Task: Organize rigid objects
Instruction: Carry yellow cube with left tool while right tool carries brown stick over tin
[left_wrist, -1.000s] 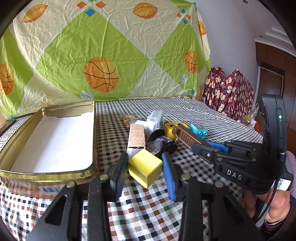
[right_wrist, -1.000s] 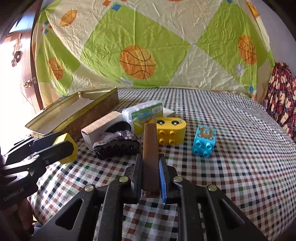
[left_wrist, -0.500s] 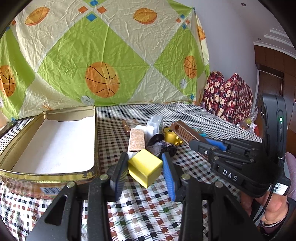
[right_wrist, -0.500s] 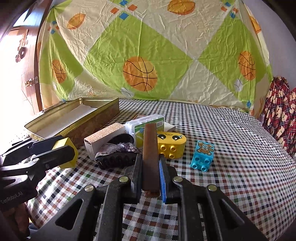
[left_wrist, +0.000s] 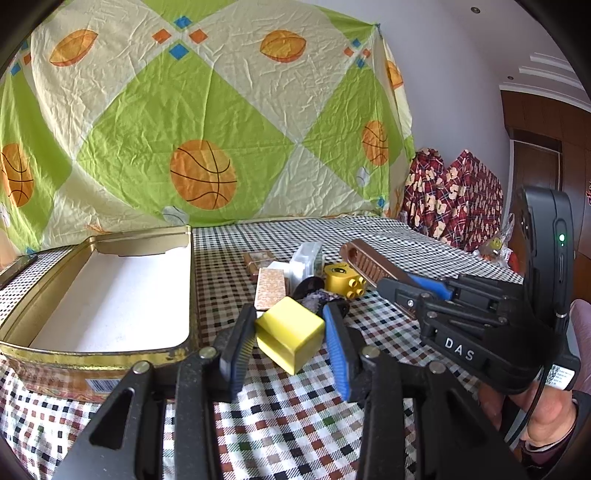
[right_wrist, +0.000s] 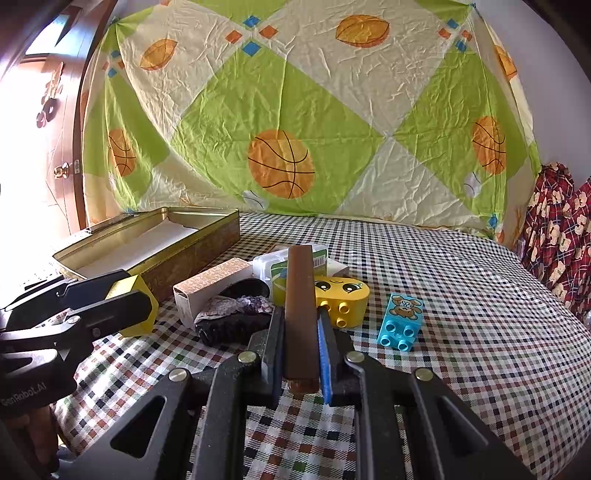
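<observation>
Far left of the heap: open gold rectangular metal tin (left_wrist: 110, 295), white-lined inside, resting on the checked tablecloth (left_wrist: 288, 417).

Just right of the tin's near corner: left gripper (left_wrist: 290, 338), fingers (left_wrist: 236, 343) clamped on a yellow plastic cube (left_wrist: 291, 332), tilted and lifted off the cloth; seen from the right wrist view too (right_wrist: 136, 306), close beside the tin's wall (right_wrist: 192, 254).

Right of the tin, in a tight heap on the cloth: pale patterned cardboard box (right_wrist: 210, 288) lying flat, dark glittery hair claw clip (right_wrist: 236, 317) touching its near side, clear plastic box with green label (right_wrist: 277, 266) behind, yellow toy brick with a cartoon face (right_wrist: 341, 295) at the heap's right edge.

Further right of the tin, above the heap: right gripper (right_wrist: 301, 350), closed narrow on a long brown flat bar (right_wrist: 300, 295), pointing forward over the yellow brick.

Farthest from the tin: light blue toy brick with a bear picture (right_wrist: 400, 321), alone on the cloth, near the yellow brick but apart.

Behind everything: wrinkled green and cream sheet with basketball print (right_wrist: 295, 129).
</observation>
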